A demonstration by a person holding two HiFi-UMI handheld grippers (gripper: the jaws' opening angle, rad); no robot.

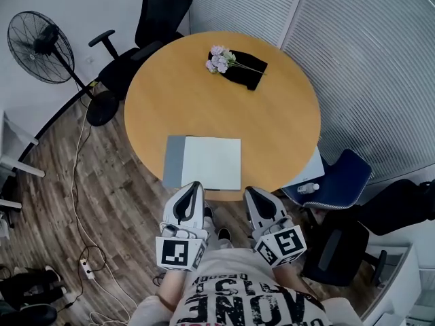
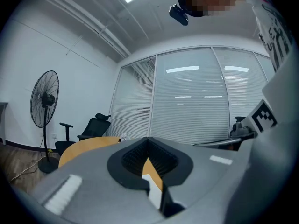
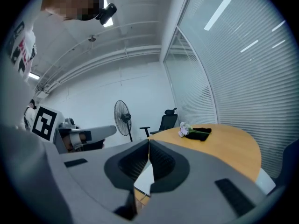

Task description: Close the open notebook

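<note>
The open notebook [image 1: 211, 161] lies flat on the near edge of the round wooden table [image 1: 279, 124], a white page facing up and a grey strip of cover showing along its left side. Both grippers hang just short of that edge, on the person's side of it, pointing toward the notebook without touching it. The left gripper [image 1: 192, 187] sits near the notebook's near left part. Its 2 jaws are pressed together at the tips with nothing between them. The right gripper [image 1: 253, 192] is just off the notebook's near right corner, and its jaws also meet at the tips and hold nothing. On the far side of the table a small bunch of pale flowers [image 1: 219, 58] rests on a black cloth [image 1: 248, 75]. A standing fan [image 1: 39, 45] and a black office chair [image 1: 153, 19] stand beyond the table at far left.
</note>
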